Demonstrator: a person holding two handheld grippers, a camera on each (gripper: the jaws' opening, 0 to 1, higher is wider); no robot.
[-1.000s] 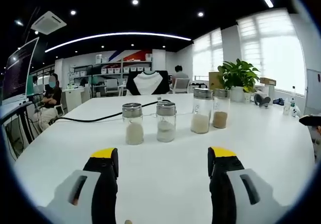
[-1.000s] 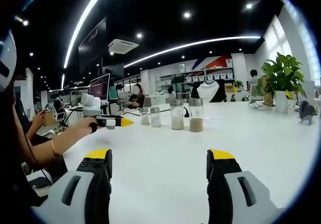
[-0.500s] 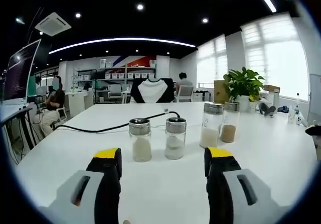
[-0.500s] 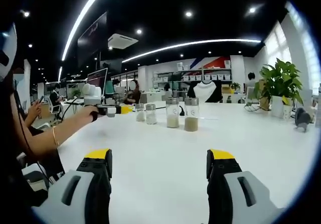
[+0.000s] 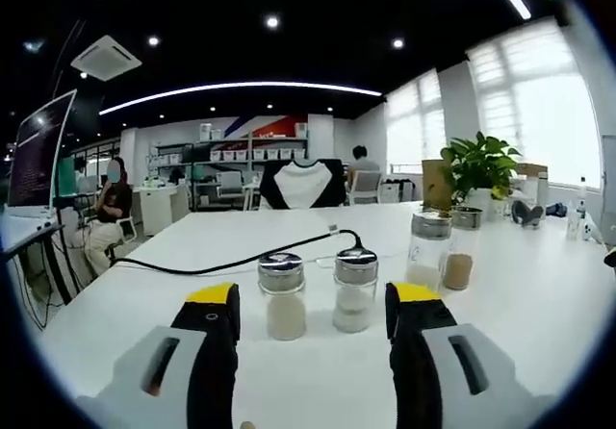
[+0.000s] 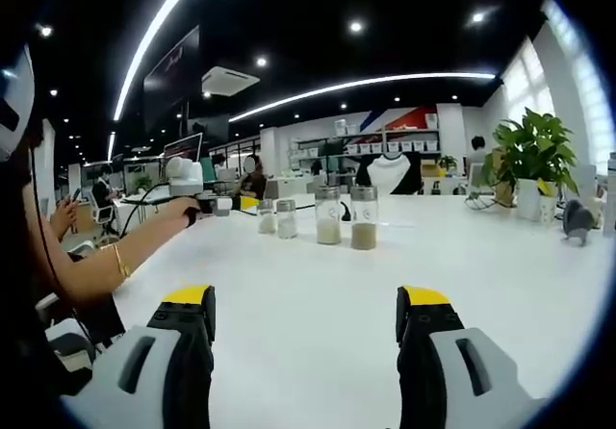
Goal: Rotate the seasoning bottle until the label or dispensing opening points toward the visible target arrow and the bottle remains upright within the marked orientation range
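Left tool (image 5: 310, 302) gapes before two upright seasoning bottles (image 5: 281, 295).

White table (image 5: 539, 304), black cable (image 5: 231, 262), yellow-tipped black claw (image 5: 314, 304), silver-capped bottles (image 5: 282, 295).

In the left gripper view, the left gripper (image 5: 310, 306) rises from the bottom centre of the frame, its two yellow-tipped black jaws spread wide apart with nothing between them. In the right gripper view, the right gripper (image 6: 306, 309) sits likewise at the bottom centre, jaws parted and holding nothing. At the left of that view, the person's left arm (image 6: 115, 256) stretches from the lower left toward mid-frame, a bangle at the wrist, the hand (image 6: 183, 210) gripping the left gripper's handle, yellow tips pointing right.
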